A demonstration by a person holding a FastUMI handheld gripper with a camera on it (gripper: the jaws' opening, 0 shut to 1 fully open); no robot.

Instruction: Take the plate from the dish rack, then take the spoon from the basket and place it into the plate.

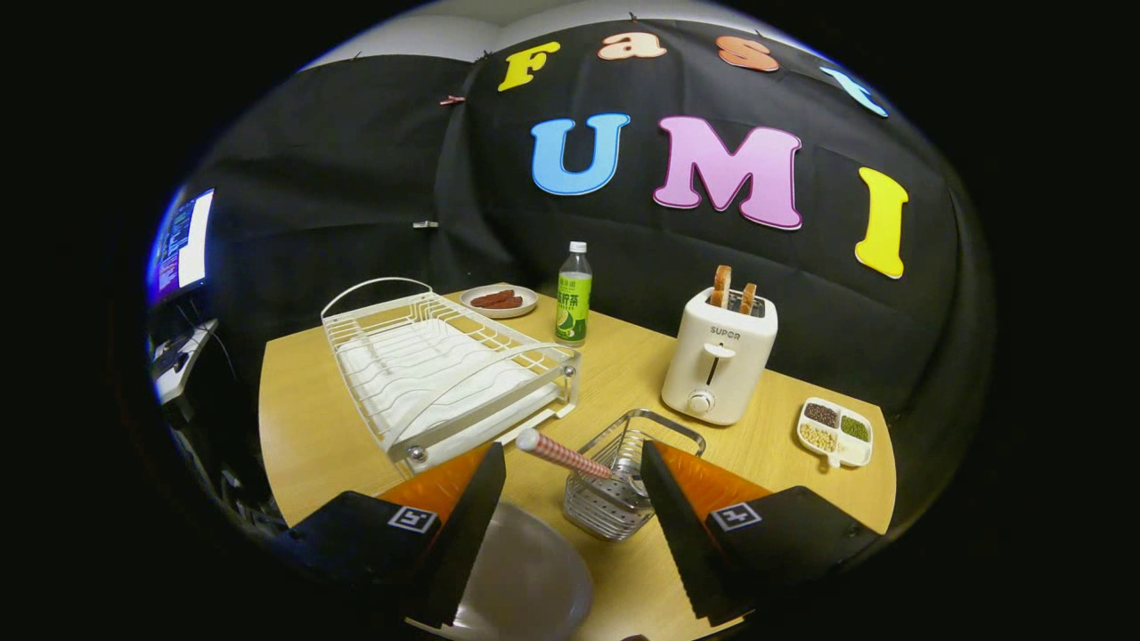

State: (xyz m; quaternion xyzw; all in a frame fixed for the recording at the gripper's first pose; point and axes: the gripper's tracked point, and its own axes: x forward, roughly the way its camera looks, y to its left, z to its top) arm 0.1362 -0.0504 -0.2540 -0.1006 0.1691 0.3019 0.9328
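Gripper view
Fingers: gripper (pixel 570 525) spread wide, holding nothing.
Plate: grey plate (pixel 525 579) flat on table (pixel 303 427), between fingers, against left one.
Spoon: checked-handled spoon (pixel 563 454) leaning in wire basket (pixel 623 485), just ahead.
Surface: dish rack (pixel 445 374), bottle (pixel 574 296), toaster (pixel 720 356), sausage dish (pixel 499 301), divided tray (pixel 835 429).
Room: black cloth wall; monitor (pixel 183 245) beyond the rack.

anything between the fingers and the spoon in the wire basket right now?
No. In the gripper view the open fingers flank bare wooden table; the red-checked-handled spoon leans out of the small wire basket just ahead. The grey round plate lies by the left finger.
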